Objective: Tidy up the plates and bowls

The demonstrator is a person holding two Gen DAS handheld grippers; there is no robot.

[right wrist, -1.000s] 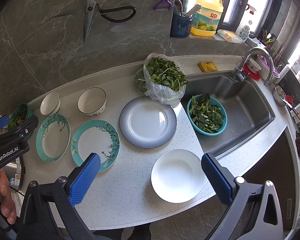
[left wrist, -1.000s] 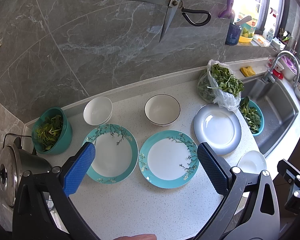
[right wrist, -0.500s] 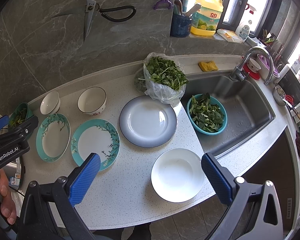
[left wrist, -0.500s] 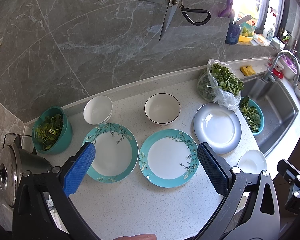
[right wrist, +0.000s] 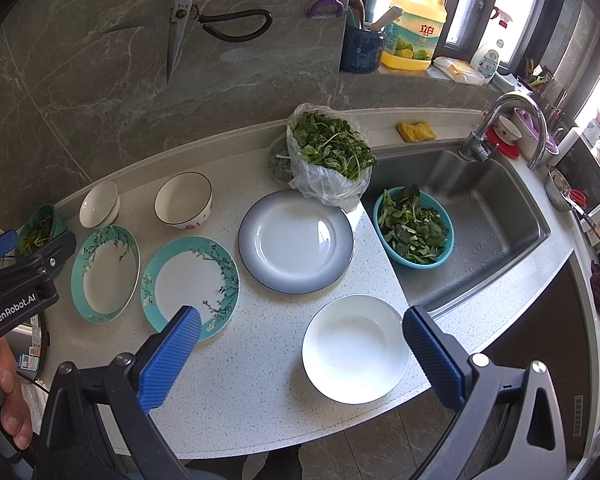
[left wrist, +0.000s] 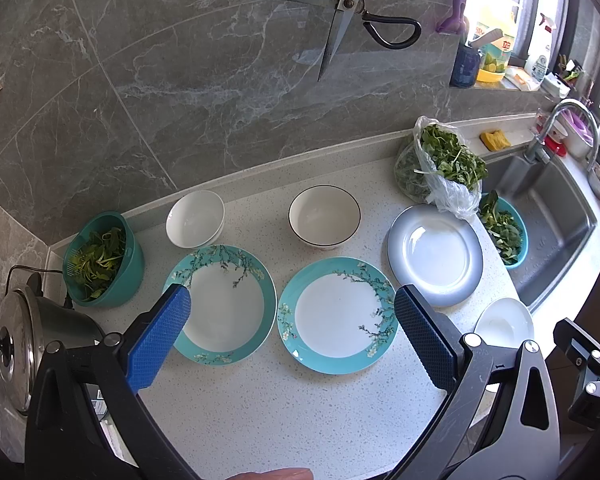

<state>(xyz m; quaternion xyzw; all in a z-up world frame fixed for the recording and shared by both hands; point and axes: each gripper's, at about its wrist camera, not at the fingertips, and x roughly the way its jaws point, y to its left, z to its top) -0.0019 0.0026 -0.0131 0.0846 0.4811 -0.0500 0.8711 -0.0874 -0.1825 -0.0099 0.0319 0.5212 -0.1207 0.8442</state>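
Observation:
Two teal floral plates lie side by side on the speckled counter: the left one and the right one. Behind them stand a plain white bowl and a black-rimmed bowl. A grey plate lies further right, and a white deep plate sits near the counter's front edge. My left gripper hovers open above the teal plates. My right gripper hangs open above the white deep plate. Neither holds anything.
A teal colander of greens and a pot with lid stand at the far left. A plastic bag of greens sits behind the grey plate. The sink holds a blue basket of leaves. Scissors hang on the wall.

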